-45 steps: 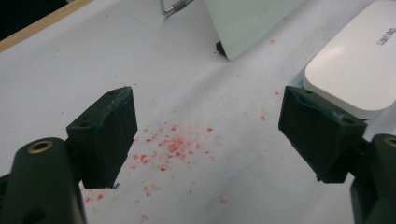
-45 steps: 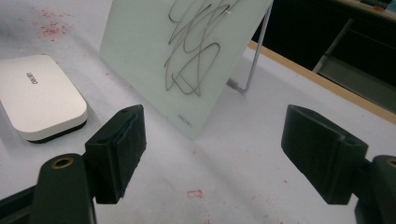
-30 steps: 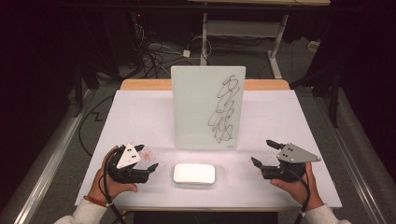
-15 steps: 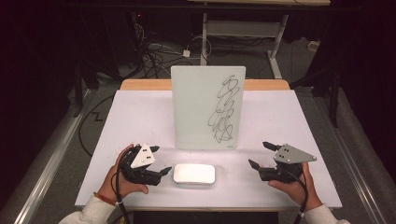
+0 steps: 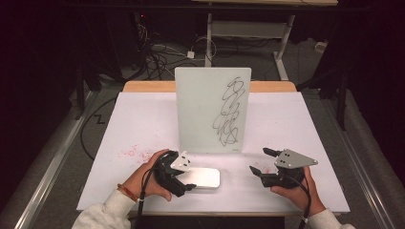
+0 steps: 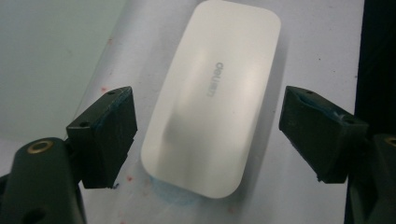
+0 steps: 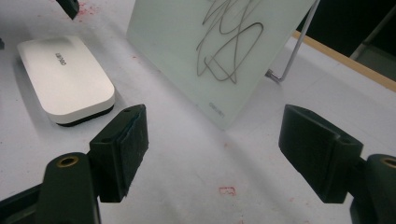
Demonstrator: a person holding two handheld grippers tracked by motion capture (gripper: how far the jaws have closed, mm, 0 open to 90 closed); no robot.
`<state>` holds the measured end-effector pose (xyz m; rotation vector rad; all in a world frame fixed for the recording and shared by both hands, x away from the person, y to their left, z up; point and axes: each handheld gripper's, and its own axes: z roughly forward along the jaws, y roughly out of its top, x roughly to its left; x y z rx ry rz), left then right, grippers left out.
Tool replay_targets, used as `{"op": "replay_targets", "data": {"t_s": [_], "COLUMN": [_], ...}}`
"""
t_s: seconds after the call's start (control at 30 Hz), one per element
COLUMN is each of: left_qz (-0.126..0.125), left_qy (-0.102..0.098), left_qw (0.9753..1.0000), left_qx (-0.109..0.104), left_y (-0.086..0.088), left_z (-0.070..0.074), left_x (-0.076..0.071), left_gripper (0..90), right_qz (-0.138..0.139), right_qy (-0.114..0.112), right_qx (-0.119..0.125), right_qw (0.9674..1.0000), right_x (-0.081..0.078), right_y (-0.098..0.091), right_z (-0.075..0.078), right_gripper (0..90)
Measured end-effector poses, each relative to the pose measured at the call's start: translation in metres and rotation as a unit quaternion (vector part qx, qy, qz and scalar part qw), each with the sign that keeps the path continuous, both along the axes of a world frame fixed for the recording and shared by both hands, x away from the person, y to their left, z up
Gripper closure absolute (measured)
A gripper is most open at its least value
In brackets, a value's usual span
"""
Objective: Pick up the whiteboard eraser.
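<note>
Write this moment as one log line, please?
left tongs: open, straddling white eraser | right tongs: open, idle | scribbled board: upright

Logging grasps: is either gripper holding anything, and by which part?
Nothing is held. The left gripper straddles the white eraser, jaws open and apart from its long sides; the right gripper is open.

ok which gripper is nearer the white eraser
Left. The left gripper is right at the white eraser, its open jaws either side of the eraser's near end in the left gripper view. The right gripper hovers well off to the eraser's right, open too.
</note>
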<state>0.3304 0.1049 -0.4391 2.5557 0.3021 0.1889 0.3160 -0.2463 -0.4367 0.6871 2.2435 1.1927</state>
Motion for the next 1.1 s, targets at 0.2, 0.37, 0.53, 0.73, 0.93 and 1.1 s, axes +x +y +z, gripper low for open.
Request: {"op": "replay_targets", "data": {"t_s": [0.2, 0.37, 0.53, 0.73, 0.93, 1.1], "left_qz": [-0.027, -0.041, -0.062, -0.074, -0.066, -0.045], "left_qy": [0.023, 0.029, 0.047, 0.049, 0.037, 0.011], "left_qw": [0.9986, 0.9959, 0.9929, 0.9915, 0.9931, 0.9969], "left_qx": [0.040, 0.075, 0.090, 0.095, 0.089, 0.064], "left_y": [-0.024, -0.042, -0.053, -0.054, -0.050, -0.045], "left_z": [-0.005, -0.013, -0.018, -0.016, -0.013, -0.007], "left_x": [0.010, 0.019, 0.027, 0.029, 0.027, 0.025], "left_gripper": [18.4, 19.3, 22.8, 24.9, 27.4, 27.6], "right_qz": [0.002, 0.011, 0.016, 0.021, 0.019, 0.016], "right_qy": [0.002, 0.006, 0.010, 0.012, 0.011, 0.007], "right_qx": [-0.003, -0.004, -0.008, -0.008, -0.009, -0.007], "right_qw": [1.0000, 0.9999, 0.9998, 0.9997, 0.9997, 0.9998], "right_x": [-0.001, 0.001, 0.000, 0.001, 0.000, 0.001], "right_y": [0.000, 0.001, 0.002, 0.002, 0.002, 0.000], "right_z": [-0.001, -0.002, -0.003, -0.004, -0.003, -0.002], "right_gripper": [24.9, 25.0, 25.3, 25.7, 25.7, 25.7]}}
